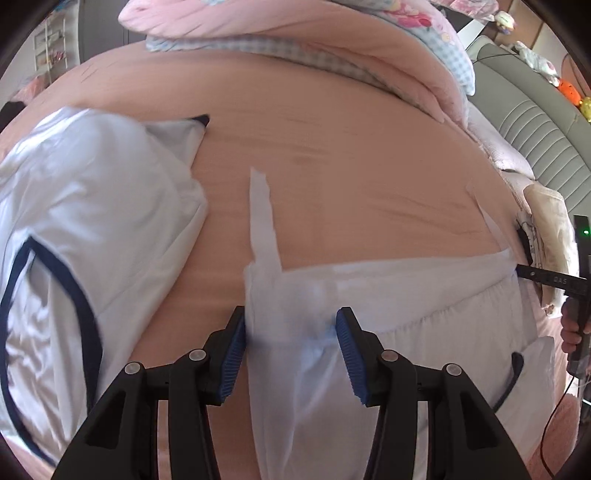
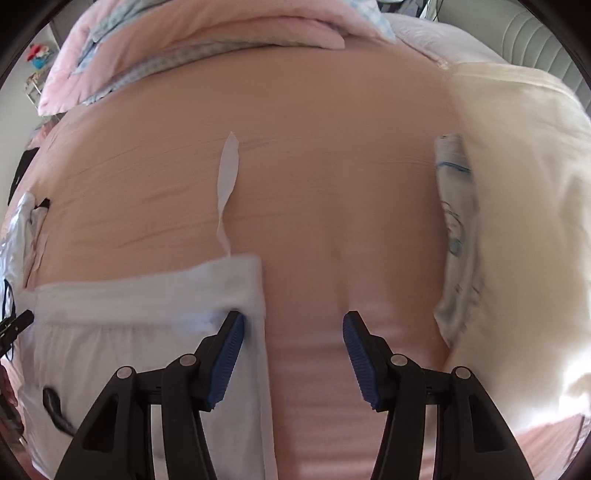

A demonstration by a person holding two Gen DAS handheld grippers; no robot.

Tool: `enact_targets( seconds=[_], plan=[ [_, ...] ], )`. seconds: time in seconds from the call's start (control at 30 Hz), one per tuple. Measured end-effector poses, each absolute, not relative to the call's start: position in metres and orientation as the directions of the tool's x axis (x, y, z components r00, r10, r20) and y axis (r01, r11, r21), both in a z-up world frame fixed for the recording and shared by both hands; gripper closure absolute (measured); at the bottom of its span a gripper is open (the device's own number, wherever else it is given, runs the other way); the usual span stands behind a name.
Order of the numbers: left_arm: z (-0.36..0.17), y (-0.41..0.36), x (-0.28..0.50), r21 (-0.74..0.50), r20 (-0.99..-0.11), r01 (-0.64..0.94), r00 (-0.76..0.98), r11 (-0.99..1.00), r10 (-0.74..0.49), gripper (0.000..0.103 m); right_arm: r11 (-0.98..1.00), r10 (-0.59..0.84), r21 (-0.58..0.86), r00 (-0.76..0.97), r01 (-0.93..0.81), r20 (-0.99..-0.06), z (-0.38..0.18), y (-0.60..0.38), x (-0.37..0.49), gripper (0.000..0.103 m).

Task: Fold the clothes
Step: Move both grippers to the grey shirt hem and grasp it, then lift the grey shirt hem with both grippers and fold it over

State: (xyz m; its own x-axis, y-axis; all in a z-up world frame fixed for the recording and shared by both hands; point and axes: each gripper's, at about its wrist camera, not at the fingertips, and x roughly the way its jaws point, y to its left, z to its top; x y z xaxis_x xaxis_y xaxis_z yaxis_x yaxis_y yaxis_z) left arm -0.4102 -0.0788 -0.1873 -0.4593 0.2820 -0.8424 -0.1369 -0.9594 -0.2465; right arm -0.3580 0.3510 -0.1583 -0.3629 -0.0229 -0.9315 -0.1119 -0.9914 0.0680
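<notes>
White drawstring shorts (image 1: 406, 295) lie flat on the pink bed sheet (image 1: 332, 147), with one drawstring (image 1: 262, 214) trailing away from the waistband. My left gripper (image 1: 293, 347) hangs open over the waistband's left corner, cloth showing between its pads. In the right wrist view the shorts (image 2: 129, 295) fill the lower left. My right gripper (image 2: 293, 347) is open beside the waistband's right edge. Its left pad (image 2: 231, 343) is against the cloth, and mostly bare sheet (image 2: 332, 166) shows between the pads. One of the right gripper's fingers (image 1: 535, 276) appears at the shorts' right corner.
A white shirt with navy trim (image 1: 74, 221) lies to the left. A cream garment (image 2: 517, 184) with a printed piece (image 2: 454, 221) lies to the right. A pink quilt (image 1: 295, 26) is heaped at the far side. A grey padded headboard (image 1: 535, 129) borders the right.
</notes>
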Motion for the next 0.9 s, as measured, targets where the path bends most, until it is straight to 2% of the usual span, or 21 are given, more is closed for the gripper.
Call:
enact_targets(
  seconds=[0.03, 0.07, 0.23, 0.33, 0.37, 0.5, 0.53, 0.57, 0.6, 0.63, 0.73, 0.9],
  plan=[
    [-0.189, -0.077, -0.413, -0.266, -0.838, -0.139, -0.457, -0.954, 0.300, 0.058, -0.991, -0.025, 0.069, -0.359, -0.111, -0.933, -0.162, 0.351, -0.365, 0.046],
    [-0.191, -0.076, -0.415, -0.276, -0.835, -0.142, -0.455, -0.951, 0.310, 0.058, -0.992, -0.028, 0.070, -0.360, -0.106, -0.933, -0.165, 0.350, -0.371, 0.041],
    [-0.190, -0.070, -0.415, -0.279, -0.833, -0.162, -0.450, -0.947, 0.322, 0.059, -0.997, -0.073, 0.072, -0.354, 0.014, -0.932, -0.164, 0.331, -0.373, 0.042],
    [-0.187, -0.077, -0.417, -0.326, -0.830, -0.167, -0.421, -0.930, 0.367, 0.058, -0.979, -0.204, 0.199, -0.326, 0.048, -0.923, -0.157, 0.333, -0.364, 0.041],
    [-0.187, -0.079, -0.417, -0.335, -0.830, -0.173, -0.412, -0.926, 0.377, 0.058, -0.976, -0.216, 0.209, -0.324, 0.057, -0.921, -0.156, 0.333, -0.361, 0.037],
    [-0.188, -0.078, -0.417, -0.319, -0.832, -0.201, -0.409, -0.926, 0.375, 0.058, -0.983, -0.167, 0.128, -0.335, 0.135, -0.927, -0.159, 0.321, -0.354, 0.035],
    [-0.189, -0.077, -0.415, -0.314, -0.827, -0.209, -0.418, -0.926, 0.375, 0.066, -0.983, -0.157, 0.114, -0.338, 0.143, -0.928, -0.162, 0.318, -0.354, 0.043],
    [-0.189, -0.076, -0.415, -0.316, -0.819, -0.216, -0.429, -0.924, 0.381, 0.098, -0.985, -0.144, 0.101, -0.344, 0.139, -0.928, -0.165, 0.315, -0.355, 0.065],
    [-0.188, -0.076, -0.415, -0.328, -0.810, -0.218, -0.437, -0.919, 0.392, 0.097, -0.985, -0.153, 0.111, -0.358, 0.135, -0.921, -0.165, 0.315, -0.356, 0.071],
    [-0.187, -0.077, -0.415, -0.339, -0.800, -0.220, -0.445, -0.915, 0.403, 0.097, -0.983, -0.169, 0.126, -0.374, 0.137, -0.912, -0.164, 0.314, -0.355, 0.097],
    [-0.169, -0.082, -0.401, -0.323, -0.766, -0.241, -0.501, -0.915, 0.403, 0.097, -0.964, -0.256, 0.193, -0.431, 0.185, -0.865, -0.145, 0.310, -0.345, 0.096],
    [-0.114, -0.090, -0.356, -0.212, -0.701, -0.332, -0.603, -0.919, 0.380, 0.097, -0.934, -0.295, 0.130, -0.509, 0.334, -0.809, -0.101, 0.311, -0.302, 0.096]
  ],
)
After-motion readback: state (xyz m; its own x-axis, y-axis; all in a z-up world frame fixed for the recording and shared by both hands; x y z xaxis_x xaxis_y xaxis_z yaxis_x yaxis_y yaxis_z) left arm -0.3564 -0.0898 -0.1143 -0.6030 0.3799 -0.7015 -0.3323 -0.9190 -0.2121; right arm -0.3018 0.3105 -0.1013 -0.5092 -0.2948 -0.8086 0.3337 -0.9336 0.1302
